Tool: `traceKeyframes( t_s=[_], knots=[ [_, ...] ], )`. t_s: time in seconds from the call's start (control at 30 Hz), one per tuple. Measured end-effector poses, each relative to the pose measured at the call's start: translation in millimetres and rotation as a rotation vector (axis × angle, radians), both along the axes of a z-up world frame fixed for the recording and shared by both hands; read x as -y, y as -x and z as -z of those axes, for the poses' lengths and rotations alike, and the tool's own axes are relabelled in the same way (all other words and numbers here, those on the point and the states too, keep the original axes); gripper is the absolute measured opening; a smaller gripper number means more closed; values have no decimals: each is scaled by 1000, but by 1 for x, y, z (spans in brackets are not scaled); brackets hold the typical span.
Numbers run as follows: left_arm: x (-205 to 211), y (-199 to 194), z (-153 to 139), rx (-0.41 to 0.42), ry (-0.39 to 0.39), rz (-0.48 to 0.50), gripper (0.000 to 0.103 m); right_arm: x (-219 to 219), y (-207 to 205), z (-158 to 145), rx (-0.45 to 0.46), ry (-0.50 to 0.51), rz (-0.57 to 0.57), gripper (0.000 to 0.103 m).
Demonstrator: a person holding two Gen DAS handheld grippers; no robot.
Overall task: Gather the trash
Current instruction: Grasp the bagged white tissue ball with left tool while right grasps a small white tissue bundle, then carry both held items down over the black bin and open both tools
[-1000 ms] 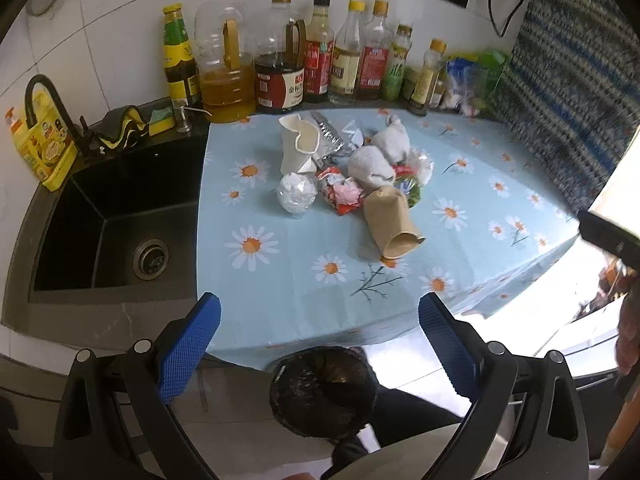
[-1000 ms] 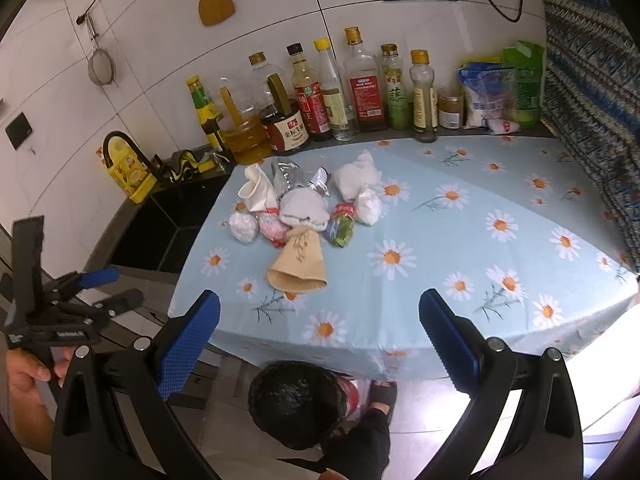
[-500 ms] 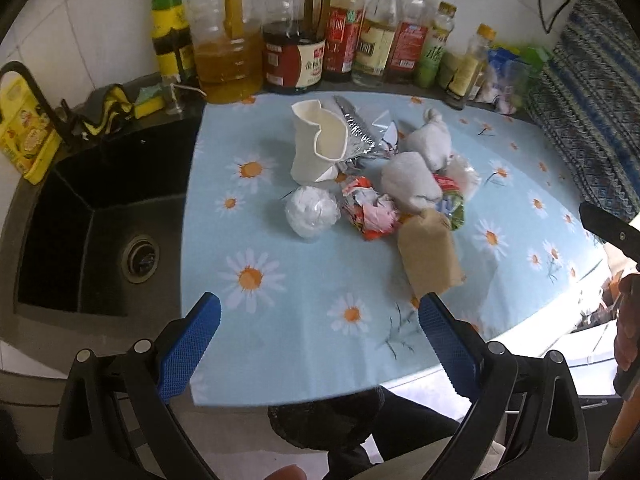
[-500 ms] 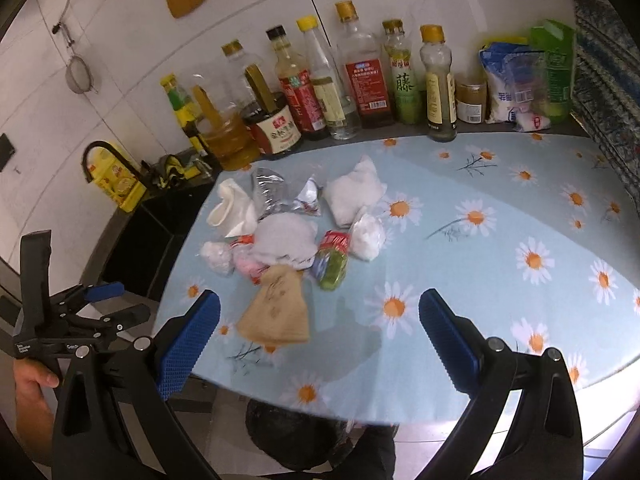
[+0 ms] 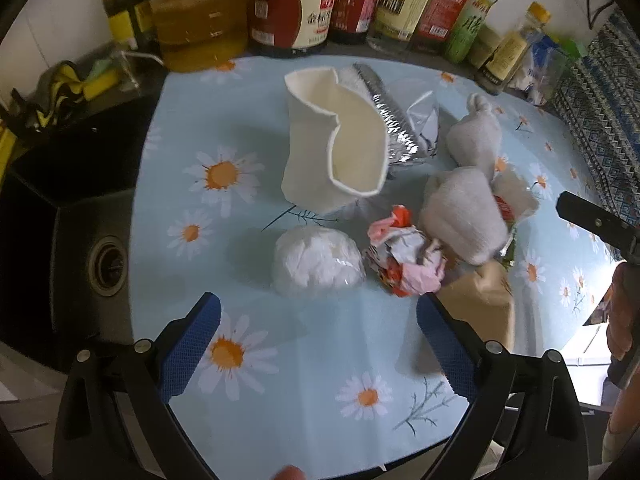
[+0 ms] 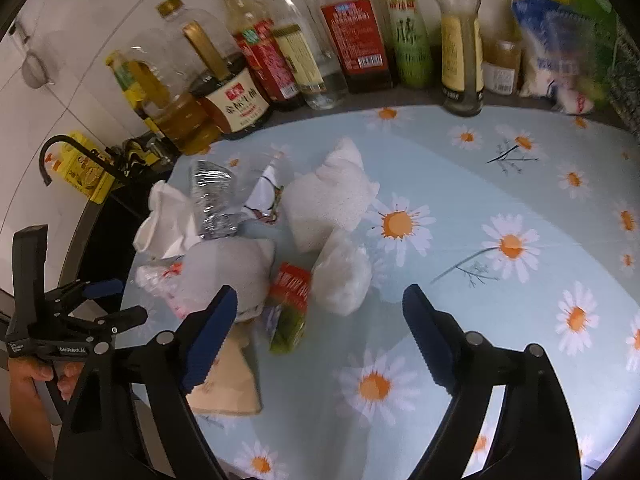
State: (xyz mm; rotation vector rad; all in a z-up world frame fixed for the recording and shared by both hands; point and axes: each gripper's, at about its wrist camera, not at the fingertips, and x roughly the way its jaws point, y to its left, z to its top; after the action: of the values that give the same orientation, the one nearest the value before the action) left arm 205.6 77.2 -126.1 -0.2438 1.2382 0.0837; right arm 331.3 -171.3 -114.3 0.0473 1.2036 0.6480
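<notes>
A pile of trash lies on the daisy-print tablecloth (image 5: 180, 184). In the left wrist view: a crushed white paper cup (image 5: 332, 148), a foil wrapper (image 5: 392, 120), a clear plastic ball (image 5: 316, 264), a red-pink wrapper (image 5: 404, 260), white wads (image 5: 464, 216) and a brown paper cup (image 5: 480, 308). My left gripper (image 5: 318, 352) is open, just short of the plastic ball. In the right wrist view my right gripper (image 6: 316, 340) is open above a white plastic wad (image 6: 344, 276) and a red-green packet (image 6: 290, 304). The left gripper also shows at the left of this view (image 6: 104, 304).
A row of oil and sauce bottles (image 5: 296, 4) stands along the back wall. A black sink (image 5: 60, 240) lies left of the cloth, with a faucet (image 6: 60, 152) and yellow bottle behind. Bags (image 6: 560, 48) stand at the back right. A patterned cloth (image 5: 604, 80) hangs on the right.
Both grippers have moved forward and down over the table toward the trash pile. The floor bin below the table edge has dropped out of view. Both stay open.
</notes>
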Motion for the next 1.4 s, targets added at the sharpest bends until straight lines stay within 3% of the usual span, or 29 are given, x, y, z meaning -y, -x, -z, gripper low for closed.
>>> traceKeyframes(
  t_s=[0.07, 0.13, 0.23, 0.33, 0.43, 1.0, 1.4],
  knots=[
    [-3, -6, 4, -5, -1, -1, 92, -3, -8, 9, -23, 13, -4, 73],
    [-6, -12, 11, -26, 14, 4, 77, -6, -15, 18, -39, 19, -9, 70],
    [-7, -19, 16, -34, 23, 4, 67, -7, -20, 28, -67, 24, -19, 61],
    [-8, -24, 19, -34, 26, 5, 66, -6, -25, 36, -88, 22, -18, 59],
    [-8, -27, 21, -42, 25, 8, 52, -6, -29, 44, -122, 13, -12, 46],
    [-14, -12, 5, 11, 20, -13, 50, 6, -19, 25, -80, -3, 27, 43],
    [3, 39, -27, 93, 38, 10, 50, 26, 42, -12, -27, -7, 50, 43]
  ],
)
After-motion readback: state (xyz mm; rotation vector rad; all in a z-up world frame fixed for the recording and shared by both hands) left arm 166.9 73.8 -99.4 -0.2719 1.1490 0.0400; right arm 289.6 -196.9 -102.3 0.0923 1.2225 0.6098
